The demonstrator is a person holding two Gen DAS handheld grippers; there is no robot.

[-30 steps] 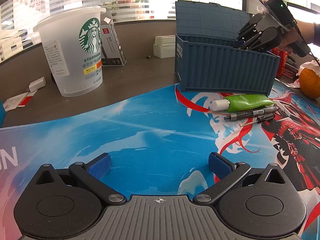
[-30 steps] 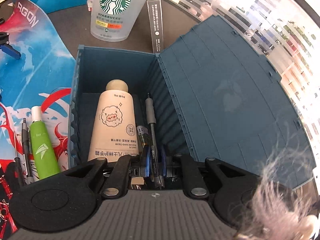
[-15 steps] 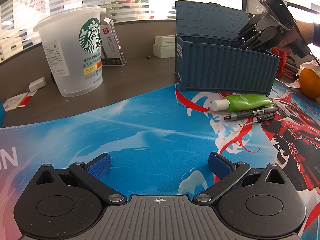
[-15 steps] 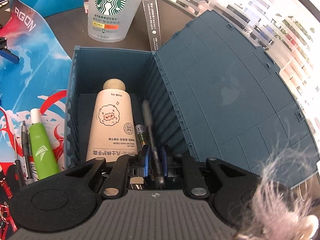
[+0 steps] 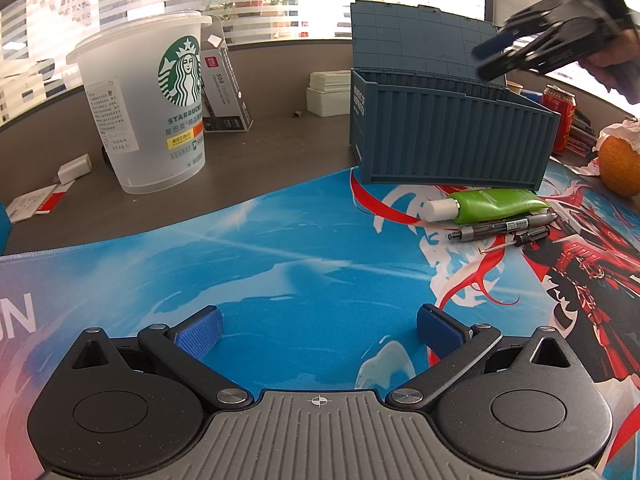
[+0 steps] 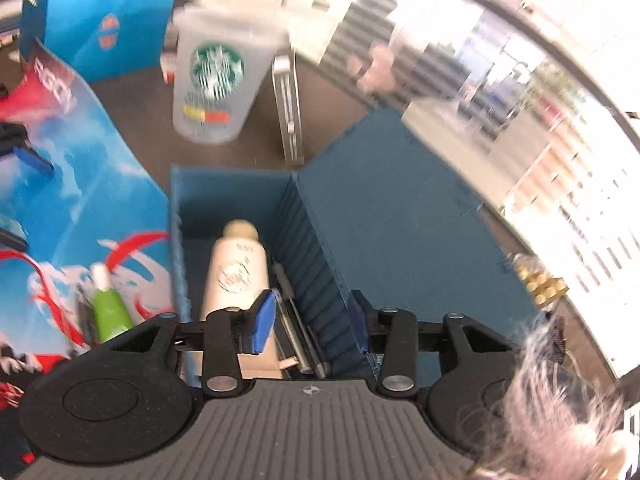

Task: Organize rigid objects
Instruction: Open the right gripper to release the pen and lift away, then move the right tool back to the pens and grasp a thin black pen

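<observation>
Here, right claw point(image 6: 312, 322): jaws just opened, nothing between them, above the box point(image 6: 232, 184) at centre frame | pen point(image 6: 296, 320) lies inside beside cream tube point(image 6: 236, 276) | left claw point(image 5: 318, 330): spread, empty, over mat point(image 5: 280, 256) | green tube point(image 5: 492, 204), marker point(image 5: 504, 227) wait right of centre | advice: lift clear of the rim before reaching.

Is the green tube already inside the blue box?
No, the green tube lies on the mat in front of the blue box, beside a pen.
</observation>
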